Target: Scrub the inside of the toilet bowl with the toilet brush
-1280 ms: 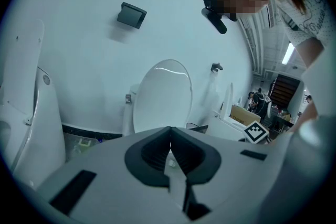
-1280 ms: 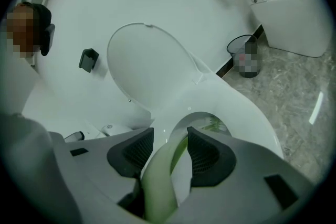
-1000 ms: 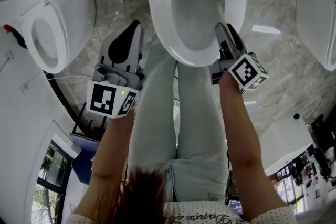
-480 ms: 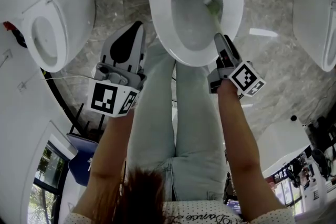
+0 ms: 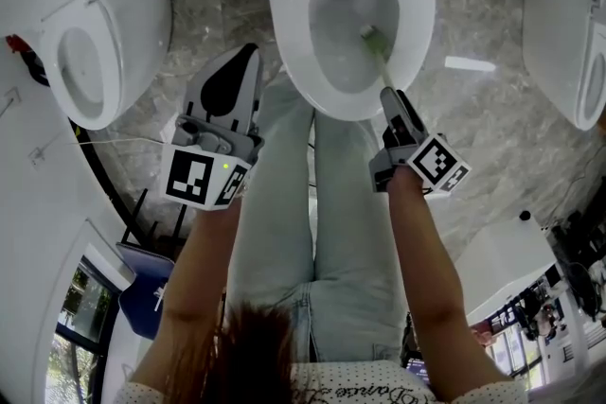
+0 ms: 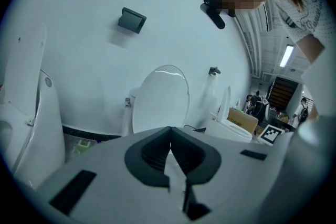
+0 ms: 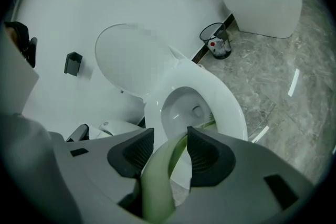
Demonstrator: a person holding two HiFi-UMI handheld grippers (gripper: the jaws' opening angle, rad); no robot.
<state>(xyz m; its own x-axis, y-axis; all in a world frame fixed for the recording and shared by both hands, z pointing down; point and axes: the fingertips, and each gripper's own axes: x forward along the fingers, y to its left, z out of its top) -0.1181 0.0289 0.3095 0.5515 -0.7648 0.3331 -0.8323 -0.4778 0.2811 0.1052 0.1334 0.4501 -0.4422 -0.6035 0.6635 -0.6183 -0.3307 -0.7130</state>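
Toilet brush point(image 5: 376, 47), its green handle clamped in the right hand-held gripper point(image 5: 390, 96), reaches ahead of the jaws into the toilet bowl point(image 5: 292, 24), head against the right wall. Scrubbing seems under way; next, sweep round the other walls. Left hand-held gripper point(image 5: 244, 52), off to its left, is closed and empty. No legible writing.
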